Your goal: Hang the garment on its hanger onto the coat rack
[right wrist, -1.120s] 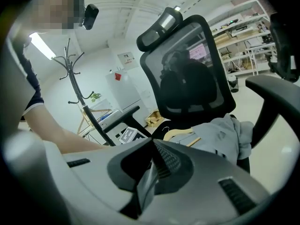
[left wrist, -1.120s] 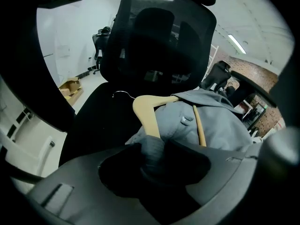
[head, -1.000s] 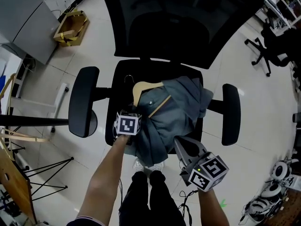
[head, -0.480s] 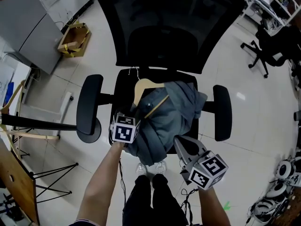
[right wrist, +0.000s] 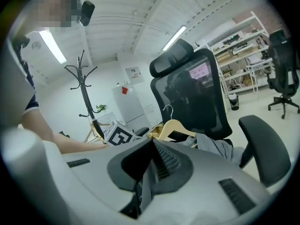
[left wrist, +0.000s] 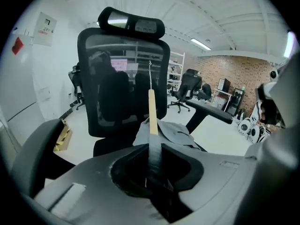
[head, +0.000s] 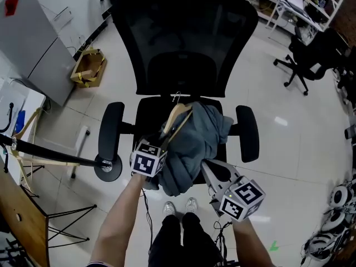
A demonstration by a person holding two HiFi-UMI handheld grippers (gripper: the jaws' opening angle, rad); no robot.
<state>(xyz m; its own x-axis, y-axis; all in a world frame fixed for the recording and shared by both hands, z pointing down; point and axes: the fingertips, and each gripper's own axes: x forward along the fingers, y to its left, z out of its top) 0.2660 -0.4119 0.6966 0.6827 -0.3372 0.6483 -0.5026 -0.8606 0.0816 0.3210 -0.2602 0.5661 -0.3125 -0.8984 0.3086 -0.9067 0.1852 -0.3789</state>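
Observation:
A grey-blue garment hangs on a wooden hanger, lifted above the seat of a black office chair. My left gripper is shut on the hanger's lower end. Its jaws have just been closing with the hanger between them. In the left gripper view the hanger stands edge-on, rising from the left gripper. My right gripper is shut on the garment's lower edge. In the right gripper view a thin grey fold runs between the jaws of the right gripper. The black coat rack stands to the left.
The coat rack's pole slants in from the left over wooden legs. A grey cabinet and a cardboard box stand at the back left. Another office chair and shelves are at the back right.
Both grippers have risen. The hanger and garment have come up off the chair seat, and the hanger has tipped from lying flat to nearly upright.

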